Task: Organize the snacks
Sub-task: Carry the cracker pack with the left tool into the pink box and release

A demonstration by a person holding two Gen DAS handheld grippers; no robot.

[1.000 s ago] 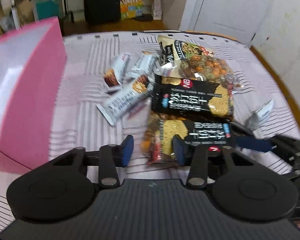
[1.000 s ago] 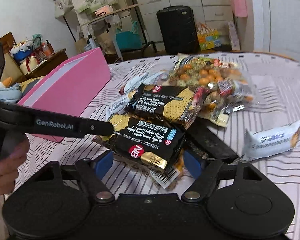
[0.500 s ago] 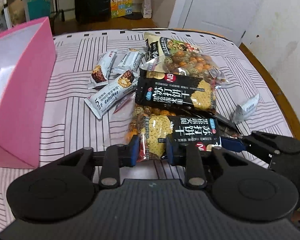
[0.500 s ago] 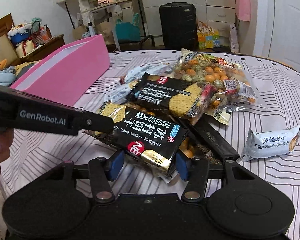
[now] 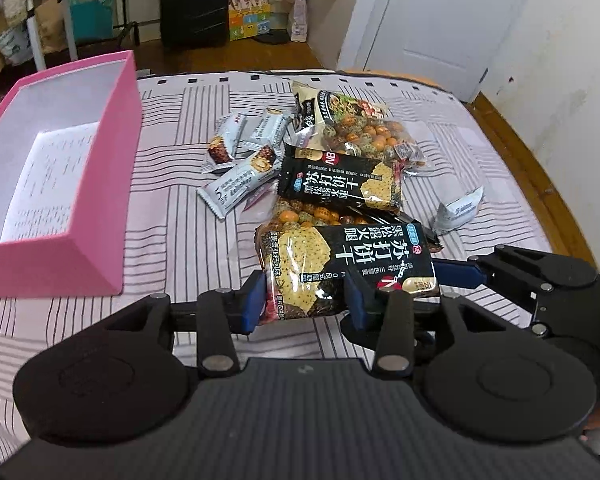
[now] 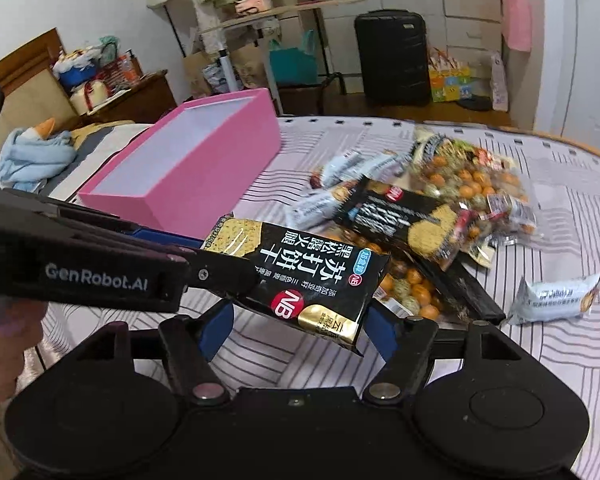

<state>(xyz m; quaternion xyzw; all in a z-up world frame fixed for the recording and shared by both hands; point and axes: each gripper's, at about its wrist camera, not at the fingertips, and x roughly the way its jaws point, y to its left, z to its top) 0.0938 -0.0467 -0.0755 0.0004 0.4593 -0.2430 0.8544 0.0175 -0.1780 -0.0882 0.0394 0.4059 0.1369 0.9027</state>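
Both the left gripper (image 5: 306, 300) and right gripper (image 6: 298, 330), jaws just widened, clamp the black cracker pack (image 5: 352, 264) between them.

Each camera sits just behind its own tongs, looking forward and steeply down along the two fingers at close range. The left view faces the far door, with the pink box (image 5: 60, 184) left of its tongs. The right view faces the box (image 6: 188, 168) and suitcase (image 6: 392, 56). Both share the lifted cracker pack (image 5: 340, 268) (image 6: 308, 276) and snack pile.

Black tongs (image 5: 306, 304) (blue pads (image 5: 252, 300)).
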